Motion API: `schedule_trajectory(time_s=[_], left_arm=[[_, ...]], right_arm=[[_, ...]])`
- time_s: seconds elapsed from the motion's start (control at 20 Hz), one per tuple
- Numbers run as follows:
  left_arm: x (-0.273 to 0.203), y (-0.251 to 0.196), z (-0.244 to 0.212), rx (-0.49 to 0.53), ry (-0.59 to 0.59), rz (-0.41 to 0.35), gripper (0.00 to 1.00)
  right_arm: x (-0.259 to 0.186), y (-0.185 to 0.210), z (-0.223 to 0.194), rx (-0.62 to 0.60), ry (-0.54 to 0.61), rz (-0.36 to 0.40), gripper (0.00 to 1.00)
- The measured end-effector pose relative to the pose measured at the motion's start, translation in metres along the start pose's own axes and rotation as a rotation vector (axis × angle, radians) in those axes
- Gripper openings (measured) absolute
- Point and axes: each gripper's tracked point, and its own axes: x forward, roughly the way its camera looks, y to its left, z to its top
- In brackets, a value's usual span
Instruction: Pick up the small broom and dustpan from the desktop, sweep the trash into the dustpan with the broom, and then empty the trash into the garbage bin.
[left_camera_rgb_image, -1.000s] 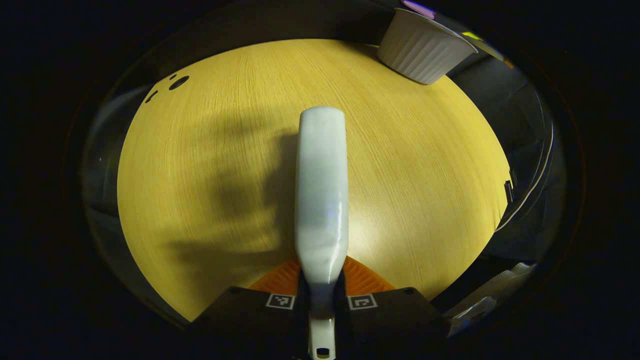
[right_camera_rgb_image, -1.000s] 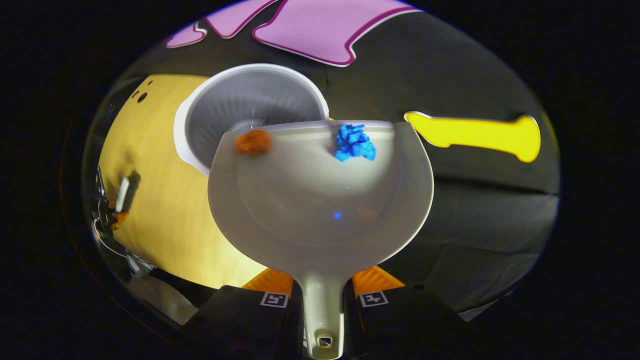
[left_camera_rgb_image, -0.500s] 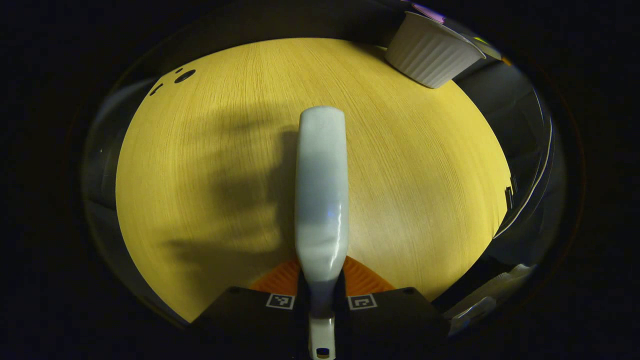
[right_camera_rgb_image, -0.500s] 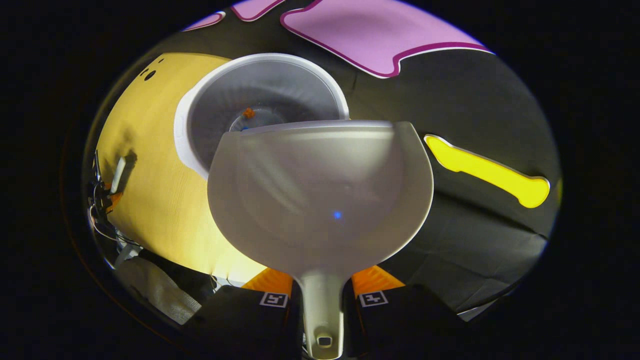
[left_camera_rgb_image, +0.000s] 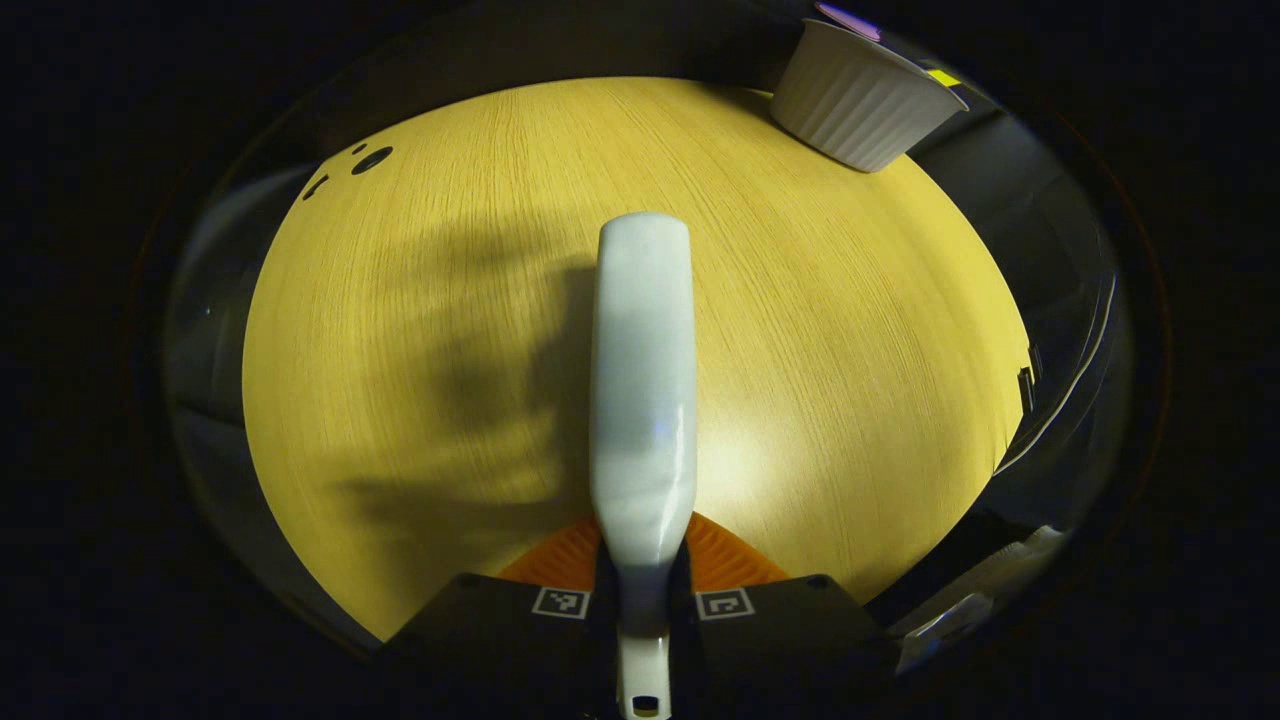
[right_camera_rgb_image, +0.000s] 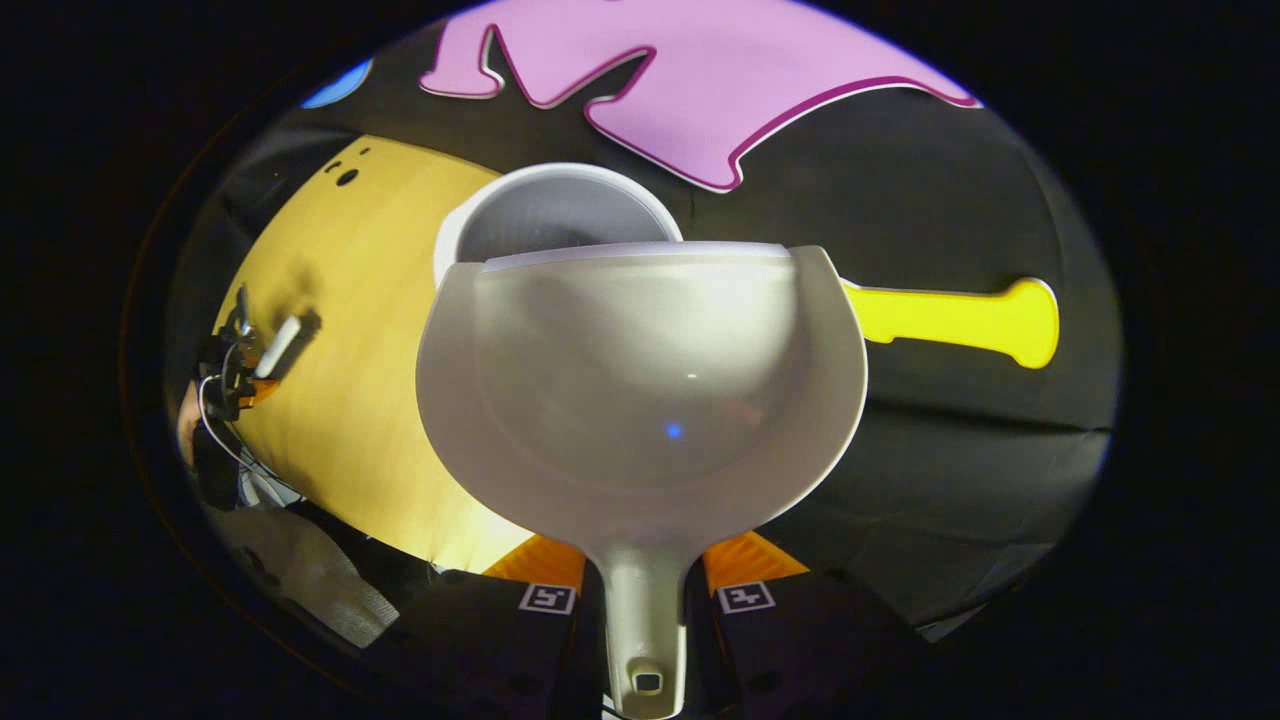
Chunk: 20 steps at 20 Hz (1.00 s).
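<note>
A: What do we see, biggest thing first?

B: The desk (left_camera_rgb_image: 820, 330) spreads out ahead of our left gripper (left_camera_rgb_image: 641, 600), with the bin (left_camera_rgb_image: 860, 100) far ahead to its right. That gripper is clamped on the broom (left_camera_rgb_image: 642, 380), pointing straight forward.

A: And our right gripper (right_camera_rgb_image: 645, 600)?

B: Closed tight on the dustpan (right_camera_rgb_image: 640, 390) handle. The pan looks empty, its front lip just over the bin (right_camera_rgb_image: 555, 215).

A: So the emptying step seems done?

B: We judge so. Next we would level the pan, draw back and set both tools down.
</note>
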Motion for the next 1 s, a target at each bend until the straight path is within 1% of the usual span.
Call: schedule_trajectory(time_s=[0.05, 0.15, 0.2, 0.25, 0.3, 0.35, 0.4, 0.55, 0.6, 0.65, 0.7, 0.75, 0.8, 0.85, 0.9, 1.0], left_arm=[[0.0, 0.0, 0.0, 0.0, 0.0, 0.007, 0.23], [-0.001, 0.0, 0.001, 0.004, 0.002, 0.022, 0.24], [-0.001, 0.001, 0.001, 0.007, 0.005, 0.03, 0.24], [-0.001, 0.002, 0.001, 0.01, 0.006, 0.039, 0.24], [-0.001, 0.001, 0.002, 0.014, 0.007, 0.048, 0.24], [-0.002, 0.002, 0.002, 0.018, 0.007, 0.057, 0.24], [-0.001, 0.002, 0.001, 0.021, 0.009, 0.065, 0.24], [-0.002, 0.001, 0.001, 0.02, 0.015, 0.082, 0.24], [-0.002, 0.001, 0.001, 0.018, 0.016, 0.087, 0.24], [-0.002, 0.001, 0.001, 0.016, 0.017, 0.092, 0.24], [-0.002, 0.0, 0.001, 0.015, 0.019, 0.098, 0.24], [-0.002, 0.001, 0.0, 0.015, 0.022, 0.107, 0.24], [-0.001, 0.0, 0.0, 0.015, 0.026, 0.115, 0.24], [-0.001, 0.0, -0.001, 0.014, 0.027, 0.121, 0.24], [0.0, 0.0, -0.002, 0.008, 0.029, 0.125, 0.24], [0.002, 0.0, -0.004, -0.005, 0.038, 0.127, 0.24]], right_arm=[[-0.012, 0.004, -0.009, -0.002, -0.025, 0.015, 0.36], [-0.027, 0.022, -0.027, -0.006, -0.068, 0.055, 0.36], [-0.03, 0.035, -0.037, -0.008, -0.084, 0.078, 0.31], [-0.032, 0.051, -0.048, -0.006, -0.098, 0.103, 0.36], [-0.032, 0.068, -0.057, -0.005, -0.109, 0.13, 0.36], [-0.029, 0.084, -0.068, -0.001, -0.116, 0.157, 0.41], [-0.024, 0.102, -0.078, 0.005, -0.121, 0.187, 0.36], [0.004, 0.155, -0.101, 0.042, -0.13, 0.255, 0.36], [0.015, 0.171, -0.108, 0.056, -0.132, 0.268, 0.41], [0.026, 0.187, -0.113, 0.064, -0.128, 0.281, 0.41], [0.038, 0.201, -0.118, 0.071, -0.13, 0.291, 0.37], [0.05, 0.216, -0.122, 0.078, -0.127, 0.303, 0.36], [0.064, 0.23, -0.127, 0.084, -0.117, 0.308, 0.31], [0.08, 0.244, -0.132, 0.077, -0.108, 0.313, 0.31], [0.097, 0.257, -0.136, 0.064, -0.101, 0.312, 0.36], [0.13, 0.285, -0.142, 0.058, -0.081, 0.313, 0.36]])
